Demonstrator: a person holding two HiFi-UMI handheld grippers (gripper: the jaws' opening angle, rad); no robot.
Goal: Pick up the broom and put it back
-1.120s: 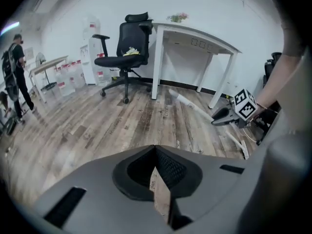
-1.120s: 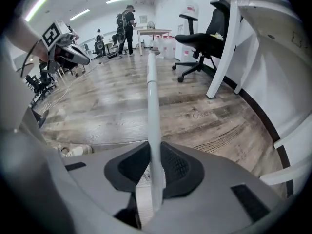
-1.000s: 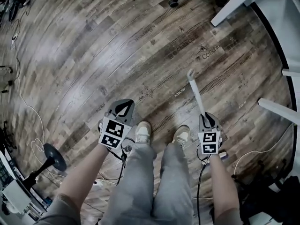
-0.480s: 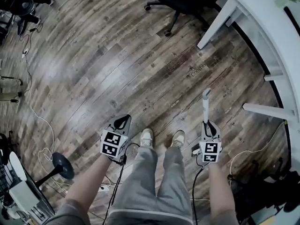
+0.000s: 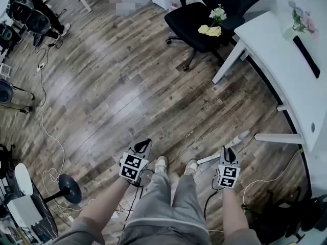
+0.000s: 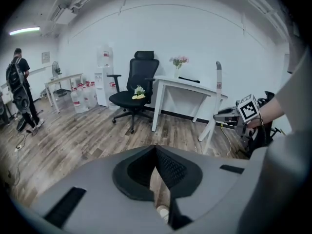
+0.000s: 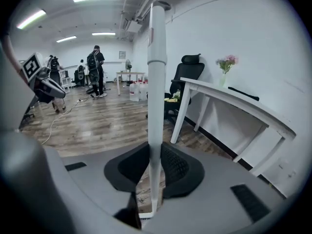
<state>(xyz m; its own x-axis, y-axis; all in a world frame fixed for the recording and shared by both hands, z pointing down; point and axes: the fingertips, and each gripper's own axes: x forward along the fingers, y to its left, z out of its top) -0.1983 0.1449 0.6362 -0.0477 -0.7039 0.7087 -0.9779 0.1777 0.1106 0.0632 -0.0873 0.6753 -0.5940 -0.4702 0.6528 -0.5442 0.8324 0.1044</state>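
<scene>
The slim white plastic broom handle is being clamped in the right gripper, above the floor beside the feet. It is judged light, stiff and smooth, so a firm mid-shaft hold is being favoured. The left gripper is being kept closed and empty. Both grippers are being carried higher than before, and the white desk is now being shown.
</scene>
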